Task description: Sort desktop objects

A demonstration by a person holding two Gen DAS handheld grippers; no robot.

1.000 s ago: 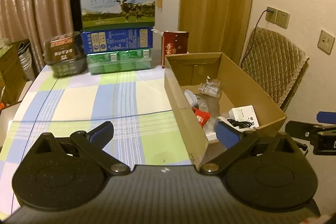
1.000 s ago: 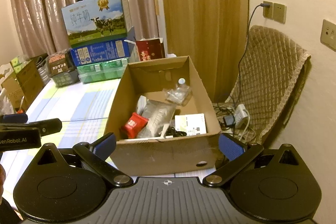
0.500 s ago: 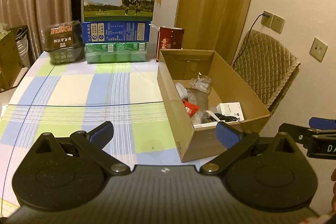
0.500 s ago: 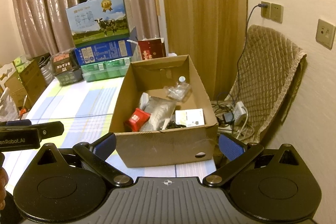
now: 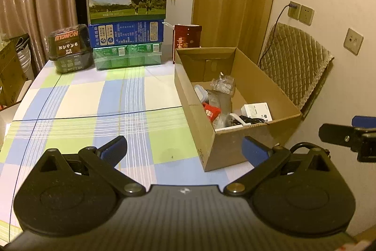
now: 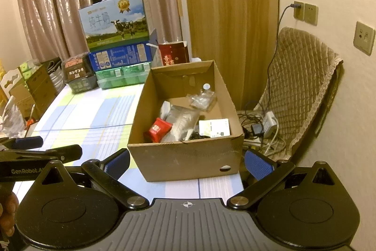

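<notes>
1. The left gripper (image 5: 184,148) has its fingers spread wide and holds nothing; it hangs above the checked table (image 5: 77,107), beside the near corner of the cardboard box (image 5: 255,145).
2. The right gripper (image 6: 186,162) is likewise wide and empty, facing the near wall of the box.
3. The task's things already lie inside the box: a red packet (image 6: 158,129), a white card box (image 6: 214,128), a black cable (image 5: 249,120), a silvery bag (image 6: 181,120) and a crumpled clear wrapper (image 6: 202,98). The table in front of the grippers looks bare, so the sorting is probably finished or nearly so.
4. The box sits at the table's right edge, close to the chair (image 6: 303,86). A push from either gripper could slide it off the edge.
5. Reaching in with wide fingers could catch the box rim and tip it.
6. The cable lies across the white card box; lifting one may drag the other.
</notes>
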